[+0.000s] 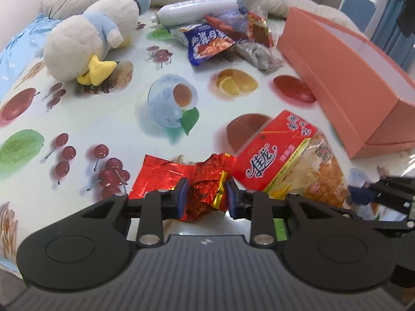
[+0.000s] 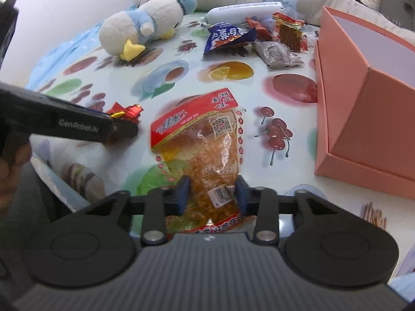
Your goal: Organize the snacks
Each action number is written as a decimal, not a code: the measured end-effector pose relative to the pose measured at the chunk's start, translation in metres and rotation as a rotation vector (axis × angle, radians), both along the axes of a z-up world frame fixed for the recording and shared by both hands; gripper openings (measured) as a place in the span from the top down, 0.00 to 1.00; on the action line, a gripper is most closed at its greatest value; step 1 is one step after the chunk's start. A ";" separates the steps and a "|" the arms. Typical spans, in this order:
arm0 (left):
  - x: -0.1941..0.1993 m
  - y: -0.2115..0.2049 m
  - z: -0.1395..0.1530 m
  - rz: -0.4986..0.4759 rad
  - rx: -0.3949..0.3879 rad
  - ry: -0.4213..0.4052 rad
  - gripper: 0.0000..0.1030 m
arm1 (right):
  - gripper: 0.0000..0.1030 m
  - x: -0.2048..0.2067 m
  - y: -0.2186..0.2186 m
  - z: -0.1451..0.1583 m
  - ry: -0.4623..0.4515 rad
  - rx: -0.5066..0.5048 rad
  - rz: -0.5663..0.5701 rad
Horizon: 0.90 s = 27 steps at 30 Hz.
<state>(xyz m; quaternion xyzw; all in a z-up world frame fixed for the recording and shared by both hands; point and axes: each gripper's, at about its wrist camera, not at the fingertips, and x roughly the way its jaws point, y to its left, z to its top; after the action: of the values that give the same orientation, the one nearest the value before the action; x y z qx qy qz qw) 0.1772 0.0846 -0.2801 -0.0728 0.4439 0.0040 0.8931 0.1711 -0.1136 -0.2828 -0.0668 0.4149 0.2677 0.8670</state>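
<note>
Left claw (image 1: 206,195) angled down, blue pads pinching crumpled red foil wrapper (image 1: 205,194). Right claw (image 2: 212,194) angled down, pads clamped on clear snack bag (image 2: 207,150). Hand (image 2: 10,165) grips left handle.

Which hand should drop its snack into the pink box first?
Right, probably. The right gripper grips the bread pack beside the pink box; the left gripper, holding the red foil wrapper, sits farther away.

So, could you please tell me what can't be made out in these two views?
- Pink box interior: in both views its walls hide the bottom, so any contents are unseen.
- Far snack pile: wrappers overlap and the print is too small to read.
- Bread bag near end: right wrist view, hidden under the right gripper.
- Foil wrapper: left wrist view, partly hidden by the left gripper.
</note>
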 end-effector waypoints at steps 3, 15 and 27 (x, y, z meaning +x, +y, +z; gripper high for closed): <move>-0.003 -0.001 0.013 0.009 -0.006 -0.023 0.67 | 0.68 -0.002 -0.002 0.011 -0.024 0.012 -0.043; -0.029 -0.018 0.064 0.057 -0.081 -0.095 0.67 | 0.68 -0.010 -0.025 0.074 -0.101 0.049 -0.127; -0.044 -0.037 0.141 0.032 -0.111 -0.222 0.67 | 0.68 -0.022 -0.063 0.146 -0.187 0.149 -0.236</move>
<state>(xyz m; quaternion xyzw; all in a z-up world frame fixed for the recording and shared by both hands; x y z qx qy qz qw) 0.1329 0.0471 -0.1389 -0.1292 0.3405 -0.0145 0.9312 0.1486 -0.1766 -0.1368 0.0223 0.3162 0.1865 0.9299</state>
